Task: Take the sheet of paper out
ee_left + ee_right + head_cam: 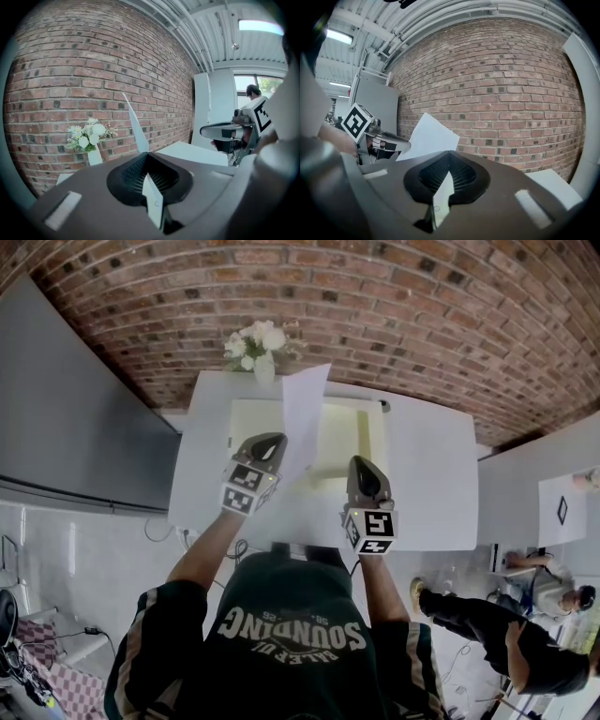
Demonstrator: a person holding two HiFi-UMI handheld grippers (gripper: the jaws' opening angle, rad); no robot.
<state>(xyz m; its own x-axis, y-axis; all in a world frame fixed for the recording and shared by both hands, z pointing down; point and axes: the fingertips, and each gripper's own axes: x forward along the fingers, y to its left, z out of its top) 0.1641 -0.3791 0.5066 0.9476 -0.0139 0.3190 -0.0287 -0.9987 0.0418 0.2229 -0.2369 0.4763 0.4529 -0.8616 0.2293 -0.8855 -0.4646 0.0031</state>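
Head view: left tool (270,442) clenched on paper (305,413), sheet standing upright in air above white surface (431,474). Right tool (362,465) clenched shut, nothing in it, also above surface. Flower vase (262,362) at surface's far edge.

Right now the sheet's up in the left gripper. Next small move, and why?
Probably carry the sheet of paper sideways and lower it onto bare table. The left gripper has its fingers shut on the sheet's lower edge, and the sheet stands upright in the air, apparently clear of the pale yellow container beneath. The right gripper is shut and looks uninvolved.
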